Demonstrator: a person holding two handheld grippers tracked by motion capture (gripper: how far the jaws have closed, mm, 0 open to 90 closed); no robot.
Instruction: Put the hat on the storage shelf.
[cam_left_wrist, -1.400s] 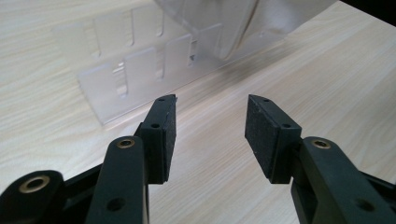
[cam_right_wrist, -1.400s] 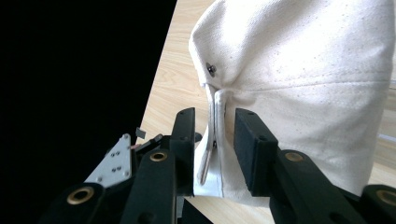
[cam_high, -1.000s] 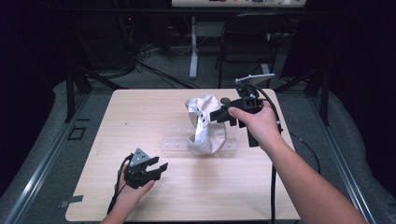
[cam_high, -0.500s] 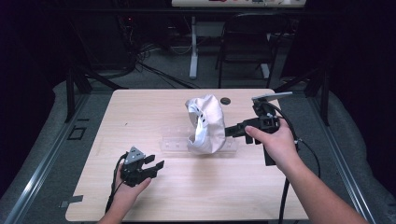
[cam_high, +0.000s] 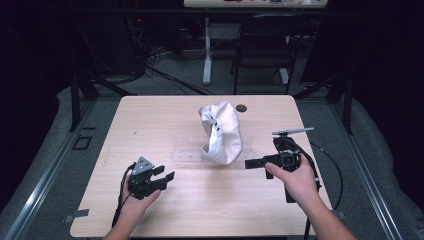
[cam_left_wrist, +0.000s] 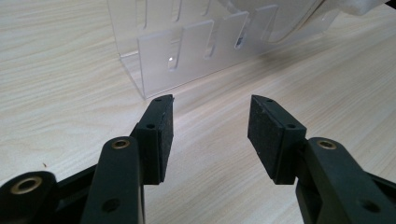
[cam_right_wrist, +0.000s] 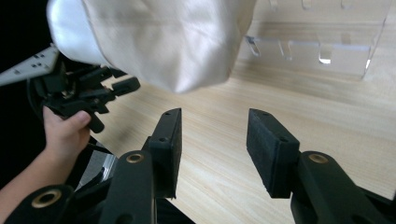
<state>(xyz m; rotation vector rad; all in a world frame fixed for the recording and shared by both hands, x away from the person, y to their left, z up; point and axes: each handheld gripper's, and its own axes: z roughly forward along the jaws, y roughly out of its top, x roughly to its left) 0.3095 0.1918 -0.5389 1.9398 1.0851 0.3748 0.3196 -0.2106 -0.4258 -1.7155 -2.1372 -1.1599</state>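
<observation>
Closest to me, the left gripper (cam_high: 161, 177) rests low over the near-left part of the bench (cam_high: 150, 120), its fingers (cam_left_wrist: 159, 135) spread with nothing between them, only bare wood grain. Over on the right, the right gripper (cam_high: 251, 163) sits just beside the cloth, and its fingers (cam_right_wrist: 170, 140) have just been opening; they stand apart and empty, aimed at the lower edge of the fabric without touching it.

Beyond them, in the middle of the bench, the white cloth bag (cam_high: 221, 132) is draped over the clear acrylic rack (cam_high: 186, 150), bulging upward and sagging at its near corner. As I judge it, the hanging or draping part looks done, since neither gripper holds the bag; whatever tidying or withdrawing is left seems minor.

The bag looks like soft, matte woven fabric with loose folds. The rack is stiff, glossy see-through plastic with upright slotted tabs. The bench top is pale laminate with a fine wood pattern, and a small dark round disc (cam_high: 242, 107) lies near the far edge.
</observation>
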